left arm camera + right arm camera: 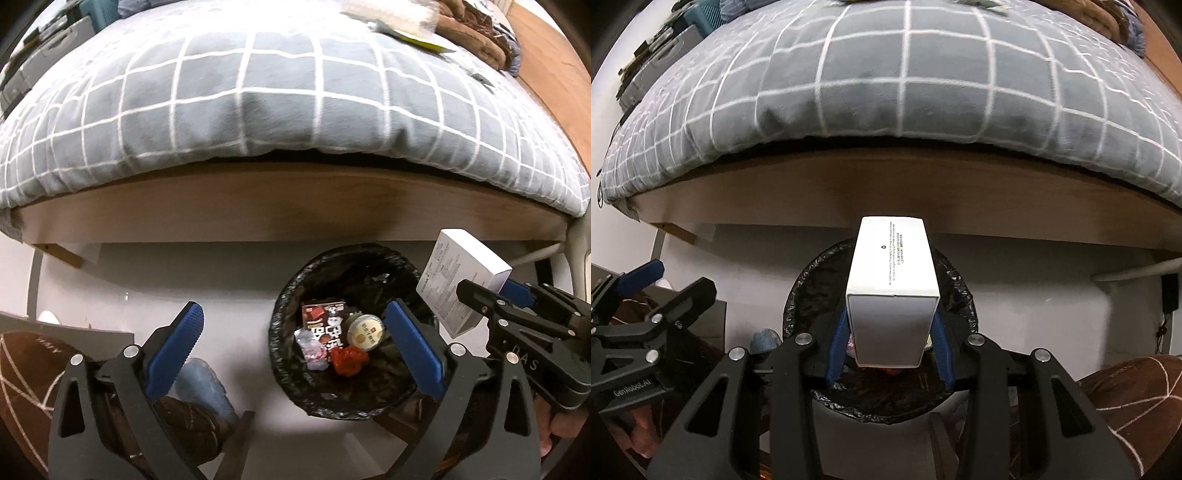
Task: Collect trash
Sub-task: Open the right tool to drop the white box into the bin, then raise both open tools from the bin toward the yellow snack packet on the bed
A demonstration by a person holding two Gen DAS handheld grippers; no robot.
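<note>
A white box [892, 291] is pinched near its rear end between the blue pads of the right gripper [890, 350], its long axis running straight forward from the jaws and tilted slightly upward; in the right wrist view it is seen directly above the black-lined trash bin [798, 295], whose mouth spreads out on both sides beneath it; in the left wrist view the same box [458, 280] is seen at the bin's right-hand edge [284, 295], so whether its whole length lies inside the rim cannot be told for certain; the bin stands on the pale floor just in front of the bed frame [258, 210]; a red wrapper [349, 362], a round lid [366, 332] and a dark snack carton [325, 317] are already lying inside. The left gripper [295, 343] is held with its jaws spread wide and nothing between them, beside the bin; the right one is judged to be the only one concerned in the coming release, which would call for the box to be kept over the opening, since its forward end may overhang the far rim.
</note>
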